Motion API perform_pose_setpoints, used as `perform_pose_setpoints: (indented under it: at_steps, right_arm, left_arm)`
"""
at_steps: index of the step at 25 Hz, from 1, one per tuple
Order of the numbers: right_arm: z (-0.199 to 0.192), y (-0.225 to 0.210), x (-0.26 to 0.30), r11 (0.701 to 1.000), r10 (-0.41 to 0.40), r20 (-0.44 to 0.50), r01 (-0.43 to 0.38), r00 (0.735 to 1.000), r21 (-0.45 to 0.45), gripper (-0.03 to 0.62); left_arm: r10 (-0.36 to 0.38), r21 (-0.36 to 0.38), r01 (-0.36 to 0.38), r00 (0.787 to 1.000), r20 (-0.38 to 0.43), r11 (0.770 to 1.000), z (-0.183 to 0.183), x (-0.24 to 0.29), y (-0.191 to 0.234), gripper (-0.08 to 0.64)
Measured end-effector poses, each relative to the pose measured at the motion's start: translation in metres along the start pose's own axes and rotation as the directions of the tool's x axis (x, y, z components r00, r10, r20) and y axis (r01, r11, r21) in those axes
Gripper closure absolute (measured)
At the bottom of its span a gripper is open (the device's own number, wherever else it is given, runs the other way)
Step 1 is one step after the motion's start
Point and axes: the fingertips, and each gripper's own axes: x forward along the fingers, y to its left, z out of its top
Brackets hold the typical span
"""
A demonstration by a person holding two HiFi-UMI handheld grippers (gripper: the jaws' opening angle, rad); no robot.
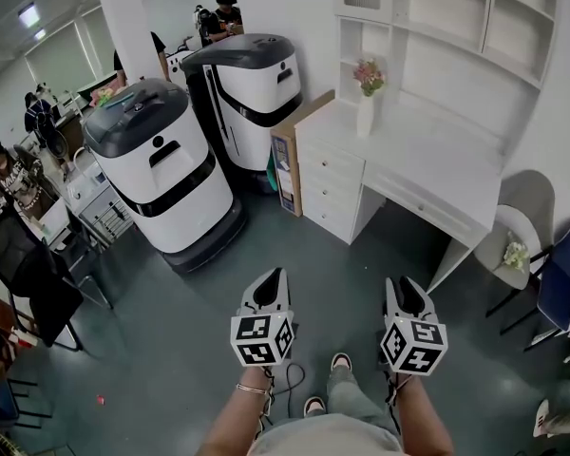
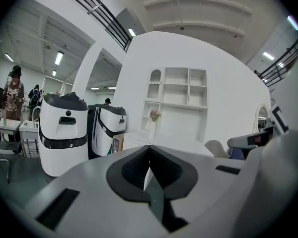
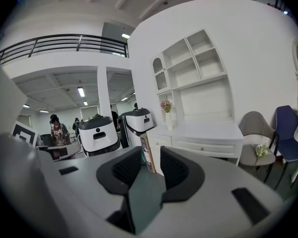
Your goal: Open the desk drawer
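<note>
- Three stacked drawers (image 1: 331, 182) fill the left end of the white desk (image 1: 427, 145), and a wide drawer (image 1: 424, 206) runs under the desktop; every front sits flush, closed
- The desk stands against the wall at the upper right of the head view, well ahead of both grippers and touched by neither
- On the desktop, near its back left corner, a vase (image 1: 366, 114) of pink flowers stands upright below the white shelf unit (image 1: 456, 27)
- A flat cardboard box (image 1: 287, 160) leans on edge against the desk's left side
- A grey chair (image 1: 522, 212) sits at the desk's right end with a small bunch of flowers on its seat, and a blue chair (image 1: 565, 269) is just beside it
- Two white-and-black robot units (image 1: 161, 164) stand on the floor to the left of the desk, one behind the other
- The left gripper (image 1: 276, 275) (image 2: 149, 150) is held out over the floor, jaws clenched tip to tip and empty
- The right gripper (image 1: 407, 291) (image 3: 150, 155) is level beside it, jaws released and spread apart, empty, with the cardboard box and desk front showing in the gap
</note>
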Motion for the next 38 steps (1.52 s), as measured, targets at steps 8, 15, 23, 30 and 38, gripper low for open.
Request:
perform_pose_setpoints:
  at_steps: [8,15,23,30,38]
  right_arm:
    - [0.015,-0.024,0.076,1.0,0.02,-0.007,-0.02,1.0,0.014,0.466]
    - [0.056,-0.049,0.16,0.998,0.06,-0.008,-0.06,0.998,0.016,0.466]
    - [0.09,-0.068,0.252,0.994,0.11,-0.012,-0.11,0.994,0.018,0.468]
    - [0.102,-0.08,0.305,0.991,0.133,-0.024,-0.133,0.991,0.022,0.468]
    - [0.088,-0.075,0.36,0.992,0.123,-0.076,-0.121,0.989,0.031,0.476]
  left_arm:
    - [0.015,0.011,-0.015,1.0,-0.009,1.0,0.006,0.074,0.009,0.541]
    - [0.042,0.017,-0.042,0.999,0.001,0.999,0.034,0.155,0.012,0.541]
    - [0.089,0.021,-0.089,0.996,0.018,0.996,0.062,0.237,0.031,0.541]
    - [0.116,0.005,-0.117,0.993,0.013,0.993,0.065,0.284,0.045,0.541]
    - [0.114,-0.02,-0.114,0.993,-0.018,0.993,0.055,0.329,0.077,0.541]
